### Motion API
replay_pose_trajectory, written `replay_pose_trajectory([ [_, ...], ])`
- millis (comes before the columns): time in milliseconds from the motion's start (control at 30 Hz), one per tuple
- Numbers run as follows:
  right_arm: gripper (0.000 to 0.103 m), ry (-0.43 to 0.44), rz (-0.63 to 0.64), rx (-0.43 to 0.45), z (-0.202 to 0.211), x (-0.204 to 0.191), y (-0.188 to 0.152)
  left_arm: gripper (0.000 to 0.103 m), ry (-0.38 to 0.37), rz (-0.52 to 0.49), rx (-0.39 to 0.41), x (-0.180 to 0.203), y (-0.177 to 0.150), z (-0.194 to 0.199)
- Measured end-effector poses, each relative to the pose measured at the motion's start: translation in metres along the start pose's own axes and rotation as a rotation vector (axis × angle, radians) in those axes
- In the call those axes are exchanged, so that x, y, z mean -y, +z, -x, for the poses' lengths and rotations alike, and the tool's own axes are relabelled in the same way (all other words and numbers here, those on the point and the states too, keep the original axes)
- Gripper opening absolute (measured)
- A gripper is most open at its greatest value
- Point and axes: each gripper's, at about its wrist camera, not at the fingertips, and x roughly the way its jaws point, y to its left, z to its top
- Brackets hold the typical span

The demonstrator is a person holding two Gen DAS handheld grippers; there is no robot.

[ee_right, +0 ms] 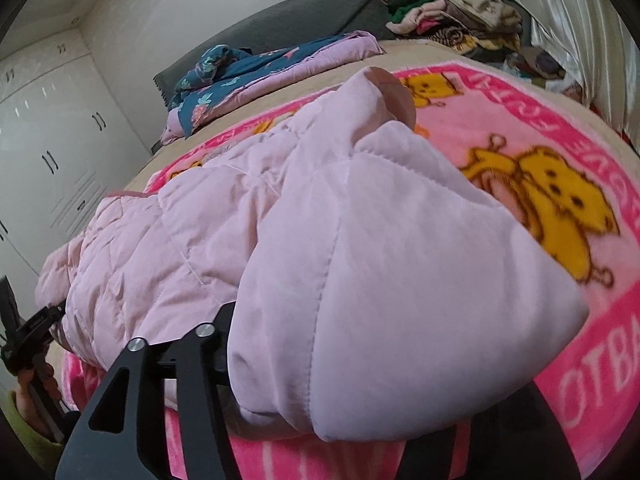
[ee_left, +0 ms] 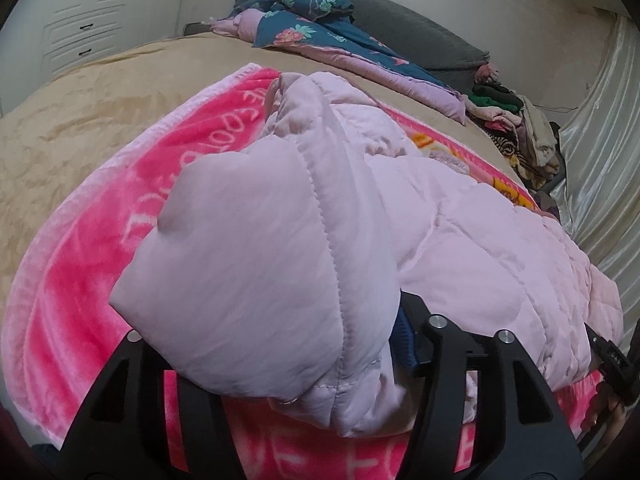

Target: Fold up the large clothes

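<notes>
A pale pink quilted jacket (ee_left: pixel 460 248) (ee_right: pixel 180 248) lies across a bright pink printed blanket (ee_left: pixel 80 280) (ee_right: pixel 560 160) on the bed. One puffy folded part of it (ee_left: pixel 260 260) bulges over and between the fingers of my left gripper (ee_left: pixel 272 320), whose jaws stand apart; only a blue pad (ee_left: pixel 404 340) shows, the tips are hidden. The jacket's other end (ee_right: pixel 400 260) covers my right gripper (ee_right: pixel 360 340) the same way, its jaws apart and one black finger (ee_right: pixel 224 320) visible. Each view catches the other gripper at its edge, held by a hand (ee_left: pixel 608 408) (ee_right: pixel 36 384).
Beige bed cover (ee_left: pixel 80 120) surrounds the blanket. A floral blue and lilac quilt (ee_left: pixel 312 28) (ee_right: pixel 240 68) lies against a grey headboard (ee_left: pixel 400 28). A pile of clothes (ee_left: pixel 520 128) (ee_right: pixel 448 12) sits by the shiny curtain (ee_left: pixel 600 140). White wardrobes (ee_right: pixel 48 140) stand beyond.
</notes>
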Motion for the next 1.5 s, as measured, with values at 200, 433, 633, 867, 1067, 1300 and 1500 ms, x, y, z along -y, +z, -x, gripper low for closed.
replay_pose_trajectory([
  [200, 0.084, 0.005, -0.047, -0.022, 0.007, 0.010, -0.007, 0.065, 0.005, 0.007, -0.020, -0.002, -0.001, 0.002],
  [433, 0.095, -0.025, -0.029, -0.022, 0.032, 0.009, -0.015, 0.078, 0.010, -0.004, -0.035, -0.003, -0.004, 0.017],
  [633, 0.098, -0.054, 0.011, 0.015, 0.063, 0.006, -0.021, 0.085, 0.007, -0.010, -0.035, -0.003, -0.007, 0.030],
  [867, 0.099, -0.080, 0.078, 0.069, 0.094, -0.008, -0.021, 0.091, 0.019, -0.008, -0.014, -0.006, -0.006, 0.046],
  [1067, 0.099, -0.083, 0.118, 0.113, 0.115, -0.025, -0.019, 0.093, 0.016, -0.036, 0.054, -0.004, -0.001, 0.077],
  [1300, 0.099, -0.087, 0.179, 0.171, 0.138, -0.049, -0.016, 0.094, 0.011, -0.095, 0.124, 0.011, -0.001, 0.110],
  [1500, 0.099, -0.076, 0.224, 0.218, 0.158, -0.072, -0.023, 0.094, -0.010, -0.139, 0.166, 0.027, -0.009, 0.131],
])
